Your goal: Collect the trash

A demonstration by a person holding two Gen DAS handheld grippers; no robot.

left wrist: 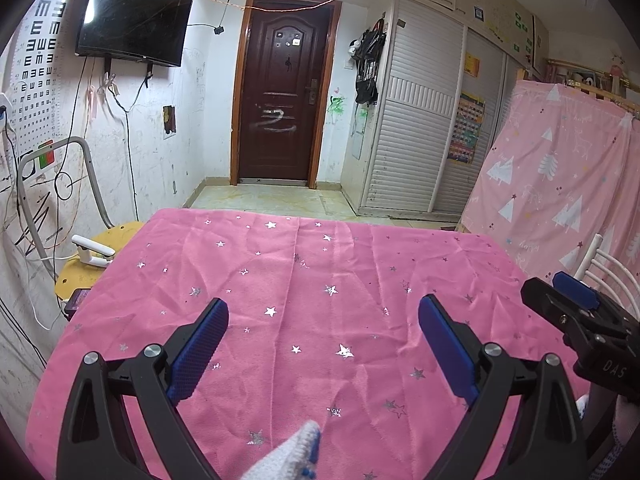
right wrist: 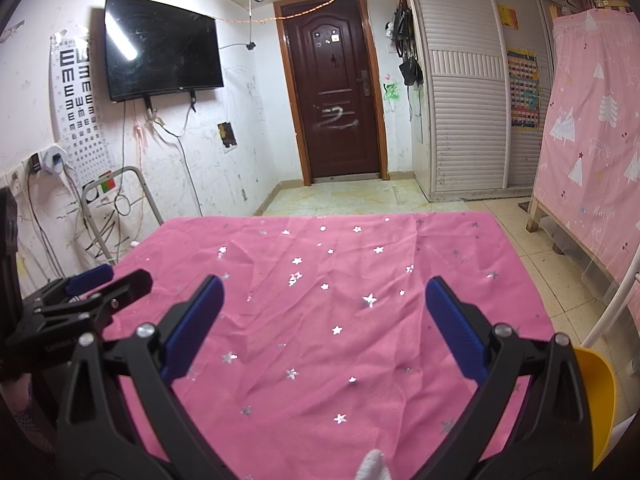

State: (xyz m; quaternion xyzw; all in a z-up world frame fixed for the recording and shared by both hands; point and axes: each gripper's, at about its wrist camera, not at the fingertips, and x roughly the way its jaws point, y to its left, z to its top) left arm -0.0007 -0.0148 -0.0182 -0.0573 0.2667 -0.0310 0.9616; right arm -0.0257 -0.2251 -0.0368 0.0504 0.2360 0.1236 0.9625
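Hovering over a pink star-printed tablecloth (left wrist: 320,280), the left gripper (left wrist: 323,318) is seen with its blue pads spread wide apart and nothing between them, and the right gripper (right wrist: 324,298) is held likewise beside it, equally wide and empty. No trash can be made out on the cloth ahead of either gripper, so its place cannot be told. Only in the left wrist view is a yellow stool (left wrist: 86,270) shown off to the left of the fingers, while only in the right wrist view is a yellow scoop-like container (right wrist: 598,396) found just right of the right finger.
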